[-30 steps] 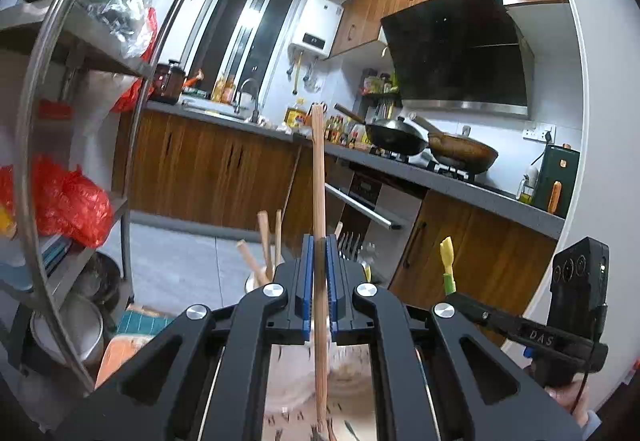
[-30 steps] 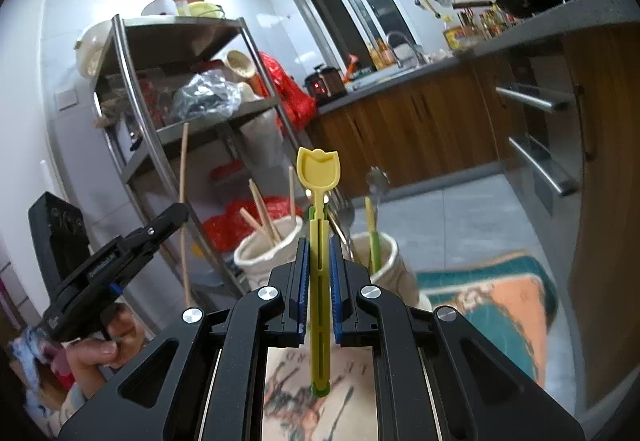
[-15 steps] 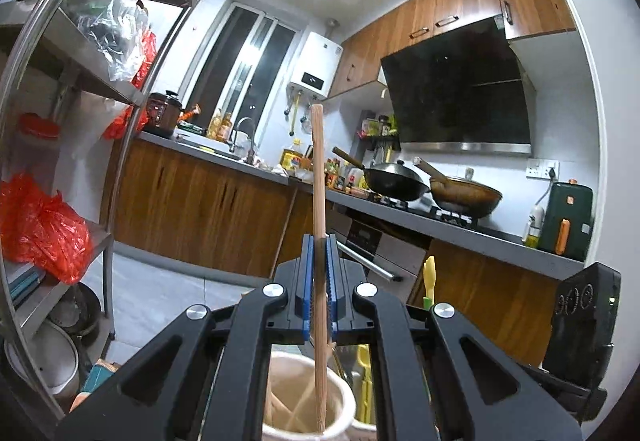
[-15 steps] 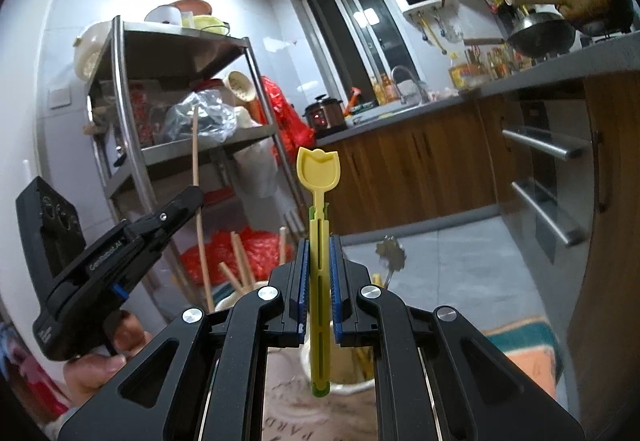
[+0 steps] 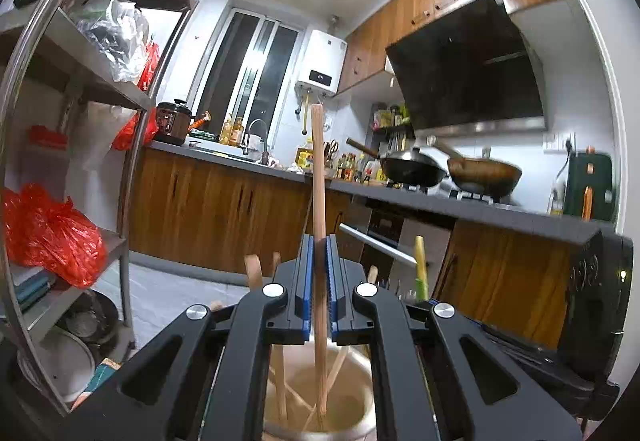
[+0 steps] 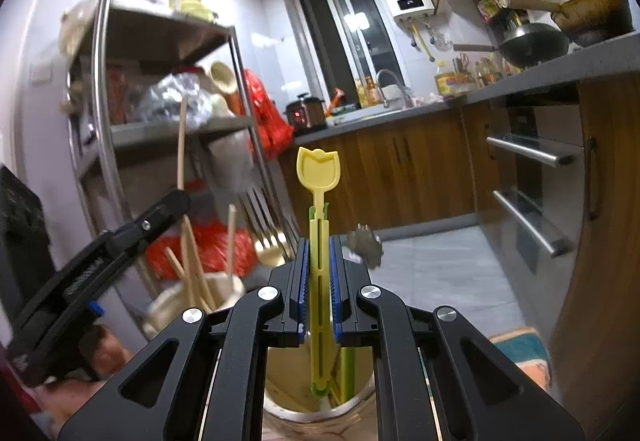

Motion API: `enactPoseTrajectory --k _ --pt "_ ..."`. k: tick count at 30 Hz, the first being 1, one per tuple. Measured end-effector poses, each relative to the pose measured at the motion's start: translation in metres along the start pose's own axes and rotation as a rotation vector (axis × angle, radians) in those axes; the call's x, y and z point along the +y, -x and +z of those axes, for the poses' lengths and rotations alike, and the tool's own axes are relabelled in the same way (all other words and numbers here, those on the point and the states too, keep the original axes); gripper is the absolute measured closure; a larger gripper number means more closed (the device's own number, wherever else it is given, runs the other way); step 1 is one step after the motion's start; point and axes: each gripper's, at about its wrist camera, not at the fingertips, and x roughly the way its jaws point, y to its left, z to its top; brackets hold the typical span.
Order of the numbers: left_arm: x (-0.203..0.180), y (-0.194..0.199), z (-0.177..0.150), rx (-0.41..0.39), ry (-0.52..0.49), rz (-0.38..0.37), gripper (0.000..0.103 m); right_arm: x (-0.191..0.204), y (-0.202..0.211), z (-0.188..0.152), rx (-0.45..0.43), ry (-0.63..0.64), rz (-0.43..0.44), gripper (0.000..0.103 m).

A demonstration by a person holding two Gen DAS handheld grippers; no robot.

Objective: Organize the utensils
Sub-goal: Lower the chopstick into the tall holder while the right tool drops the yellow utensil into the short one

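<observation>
My left gripper [image 5: 319,241] is shut on a wooden chopstick [image 5: 319,177], held upright with its lower end inside a cream holder cup [image 5: 356,413] that has several other chopsticks. My right gripper [image 6: 319,245] is shut on a yellow tulip-shaped spoon [image 6: 318,169], upright, its lower end over the mouth of a second cup [image 6: 288,393] that holds a green-handled utensil. In the right wrist view the left gripper [image 6: 176,201] stands to the left above the chopstick cup [image 6: 208,289]. Gold forks [image 6: 268,245] and a silver fork [image 6: 366,245] stick up behind my fingers.
A metal shelf rack [image 5: 60,89] with red bags [image 5: 48,233] stands at the left. Wooden cabinets and a grey counter [image 5: 460,205] with woks run across the back. A colourful mat [image 6: 520,357] lies on the tiled floor.
Both grippers have come down over the two cups. The chopstick's lower end now reaches deep into its cup, and the spoon's lower end is at the second cup's mouth.
</observation>
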Motion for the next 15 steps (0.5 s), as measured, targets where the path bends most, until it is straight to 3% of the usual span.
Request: enactPoseTrajectory --k 7,15 --pt "-0.005 0.002 -0.015 0.034 -0.056 0.038 0.097 0.014 -0.013 -0.021 0.056 0.112 -0.066 0.092" --pt "0.000 0.003 -0.021 0.072 -0.061 0.078 0.095 0.014 -0.009 -0.030 0.095 0.142 -0.095 0.092"
